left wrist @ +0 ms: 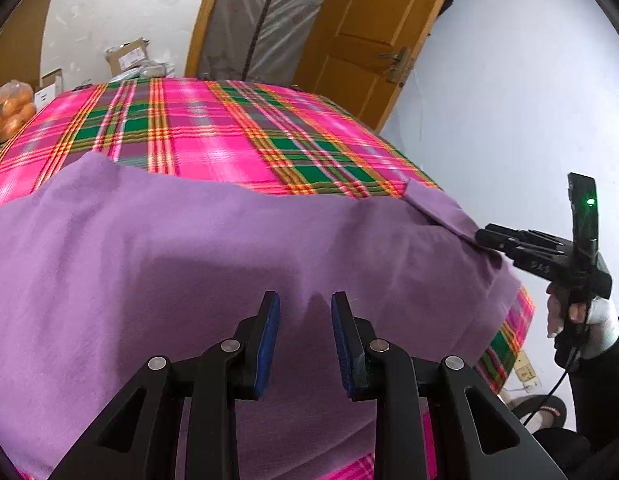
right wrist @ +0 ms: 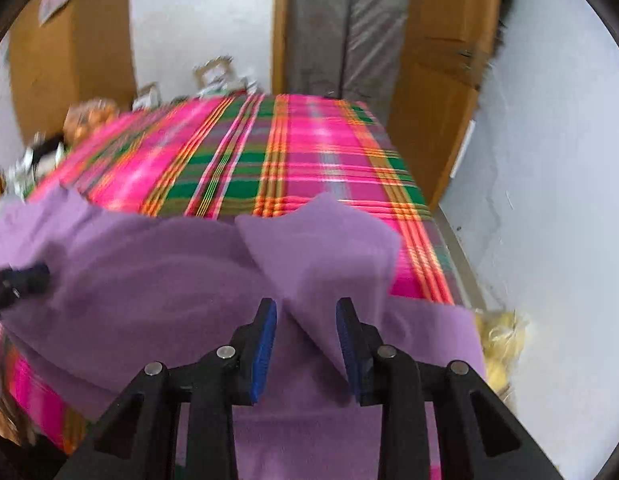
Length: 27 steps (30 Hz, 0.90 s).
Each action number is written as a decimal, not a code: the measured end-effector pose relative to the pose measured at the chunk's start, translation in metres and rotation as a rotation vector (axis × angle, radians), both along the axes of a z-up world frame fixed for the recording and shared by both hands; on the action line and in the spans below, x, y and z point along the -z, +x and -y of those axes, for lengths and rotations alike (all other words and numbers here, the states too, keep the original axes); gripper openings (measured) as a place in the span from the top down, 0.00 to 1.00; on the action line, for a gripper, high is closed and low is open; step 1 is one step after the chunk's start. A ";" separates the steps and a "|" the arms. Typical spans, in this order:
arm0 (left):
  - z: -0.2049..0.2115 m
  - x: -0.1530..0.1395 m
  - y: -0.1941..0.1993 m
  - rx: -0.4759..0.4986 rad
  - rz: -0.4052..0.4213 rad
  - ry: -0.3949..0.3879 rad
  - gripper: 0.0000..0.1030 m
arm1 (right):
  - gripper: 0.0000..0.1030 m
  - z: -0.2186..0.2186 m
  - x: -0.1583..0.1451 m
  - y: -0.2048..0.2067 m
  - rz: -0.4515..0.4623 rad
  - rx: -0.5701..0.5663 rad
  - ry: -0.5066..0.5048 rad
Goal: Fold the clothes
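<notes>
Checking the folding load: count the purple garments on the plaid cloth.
1: the purple garment spreads across the near end of the plaid cloth. Anything beneath it would be hidden.

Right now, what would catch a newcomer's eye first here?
The bright pink and green plaid cloth covering the table, then the purple garment spread over its near edge. At the garment's right end a small flap is turned up, just beyond the right gripper, whose blue-padded jaws stand apart.

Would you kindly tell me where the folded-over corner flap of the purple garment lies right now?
In the right wrist view the flap lies just ahead of the right claw, atop the purple garment near the plaid cloth's right edge.
</notes>
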<state>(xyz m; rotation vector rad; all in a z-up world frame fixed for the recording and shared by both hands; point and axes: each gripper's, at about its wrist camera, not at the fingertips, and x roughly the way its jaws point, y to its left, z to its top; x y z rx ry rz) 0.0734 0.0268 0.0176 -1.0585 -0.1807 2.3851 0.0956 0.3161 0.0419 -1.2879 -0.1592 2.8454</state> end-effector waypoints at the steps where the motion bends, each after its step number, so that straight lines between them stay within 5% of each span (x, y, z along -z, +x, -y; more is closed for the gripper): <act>1: 0.001 0.002 -0.001 -0.006 0.006 -0.001 0.73 | 0.69 0.004 0.004 -0.005 0.009 -0.015 0.017; 8: 0.002 0.007 -0.003 -0.007 0.025 -0.007 0.73 | 0.69 0.006 0.024 -0.029 0.053 -0.057 0.013; 10: 0.002 0.008 -0.004 -0.006 0.026 0.001 0.73 | 0.97 -0.001 0.023 -0.027 0.042 -0.041 -0.003; 11: 0.003 0.009 -0.004 -0.005 0.027 0.005 0.72 | 0.96 -0.006 0.022 -0.025 0.036 -0.024 -0.013; 21: 0.003 0.009 -0.003 -0.007 0.025 0.009 0.72 | 0.96 -0.106 -0.013 0.038 -0.138 0.287 -0.349; 27: -0.008 0.004 0.001 0.040 0.017 0.003 0.72 | 0.96 -0.152 0.009 0.067 -0.144 0.429 -0.540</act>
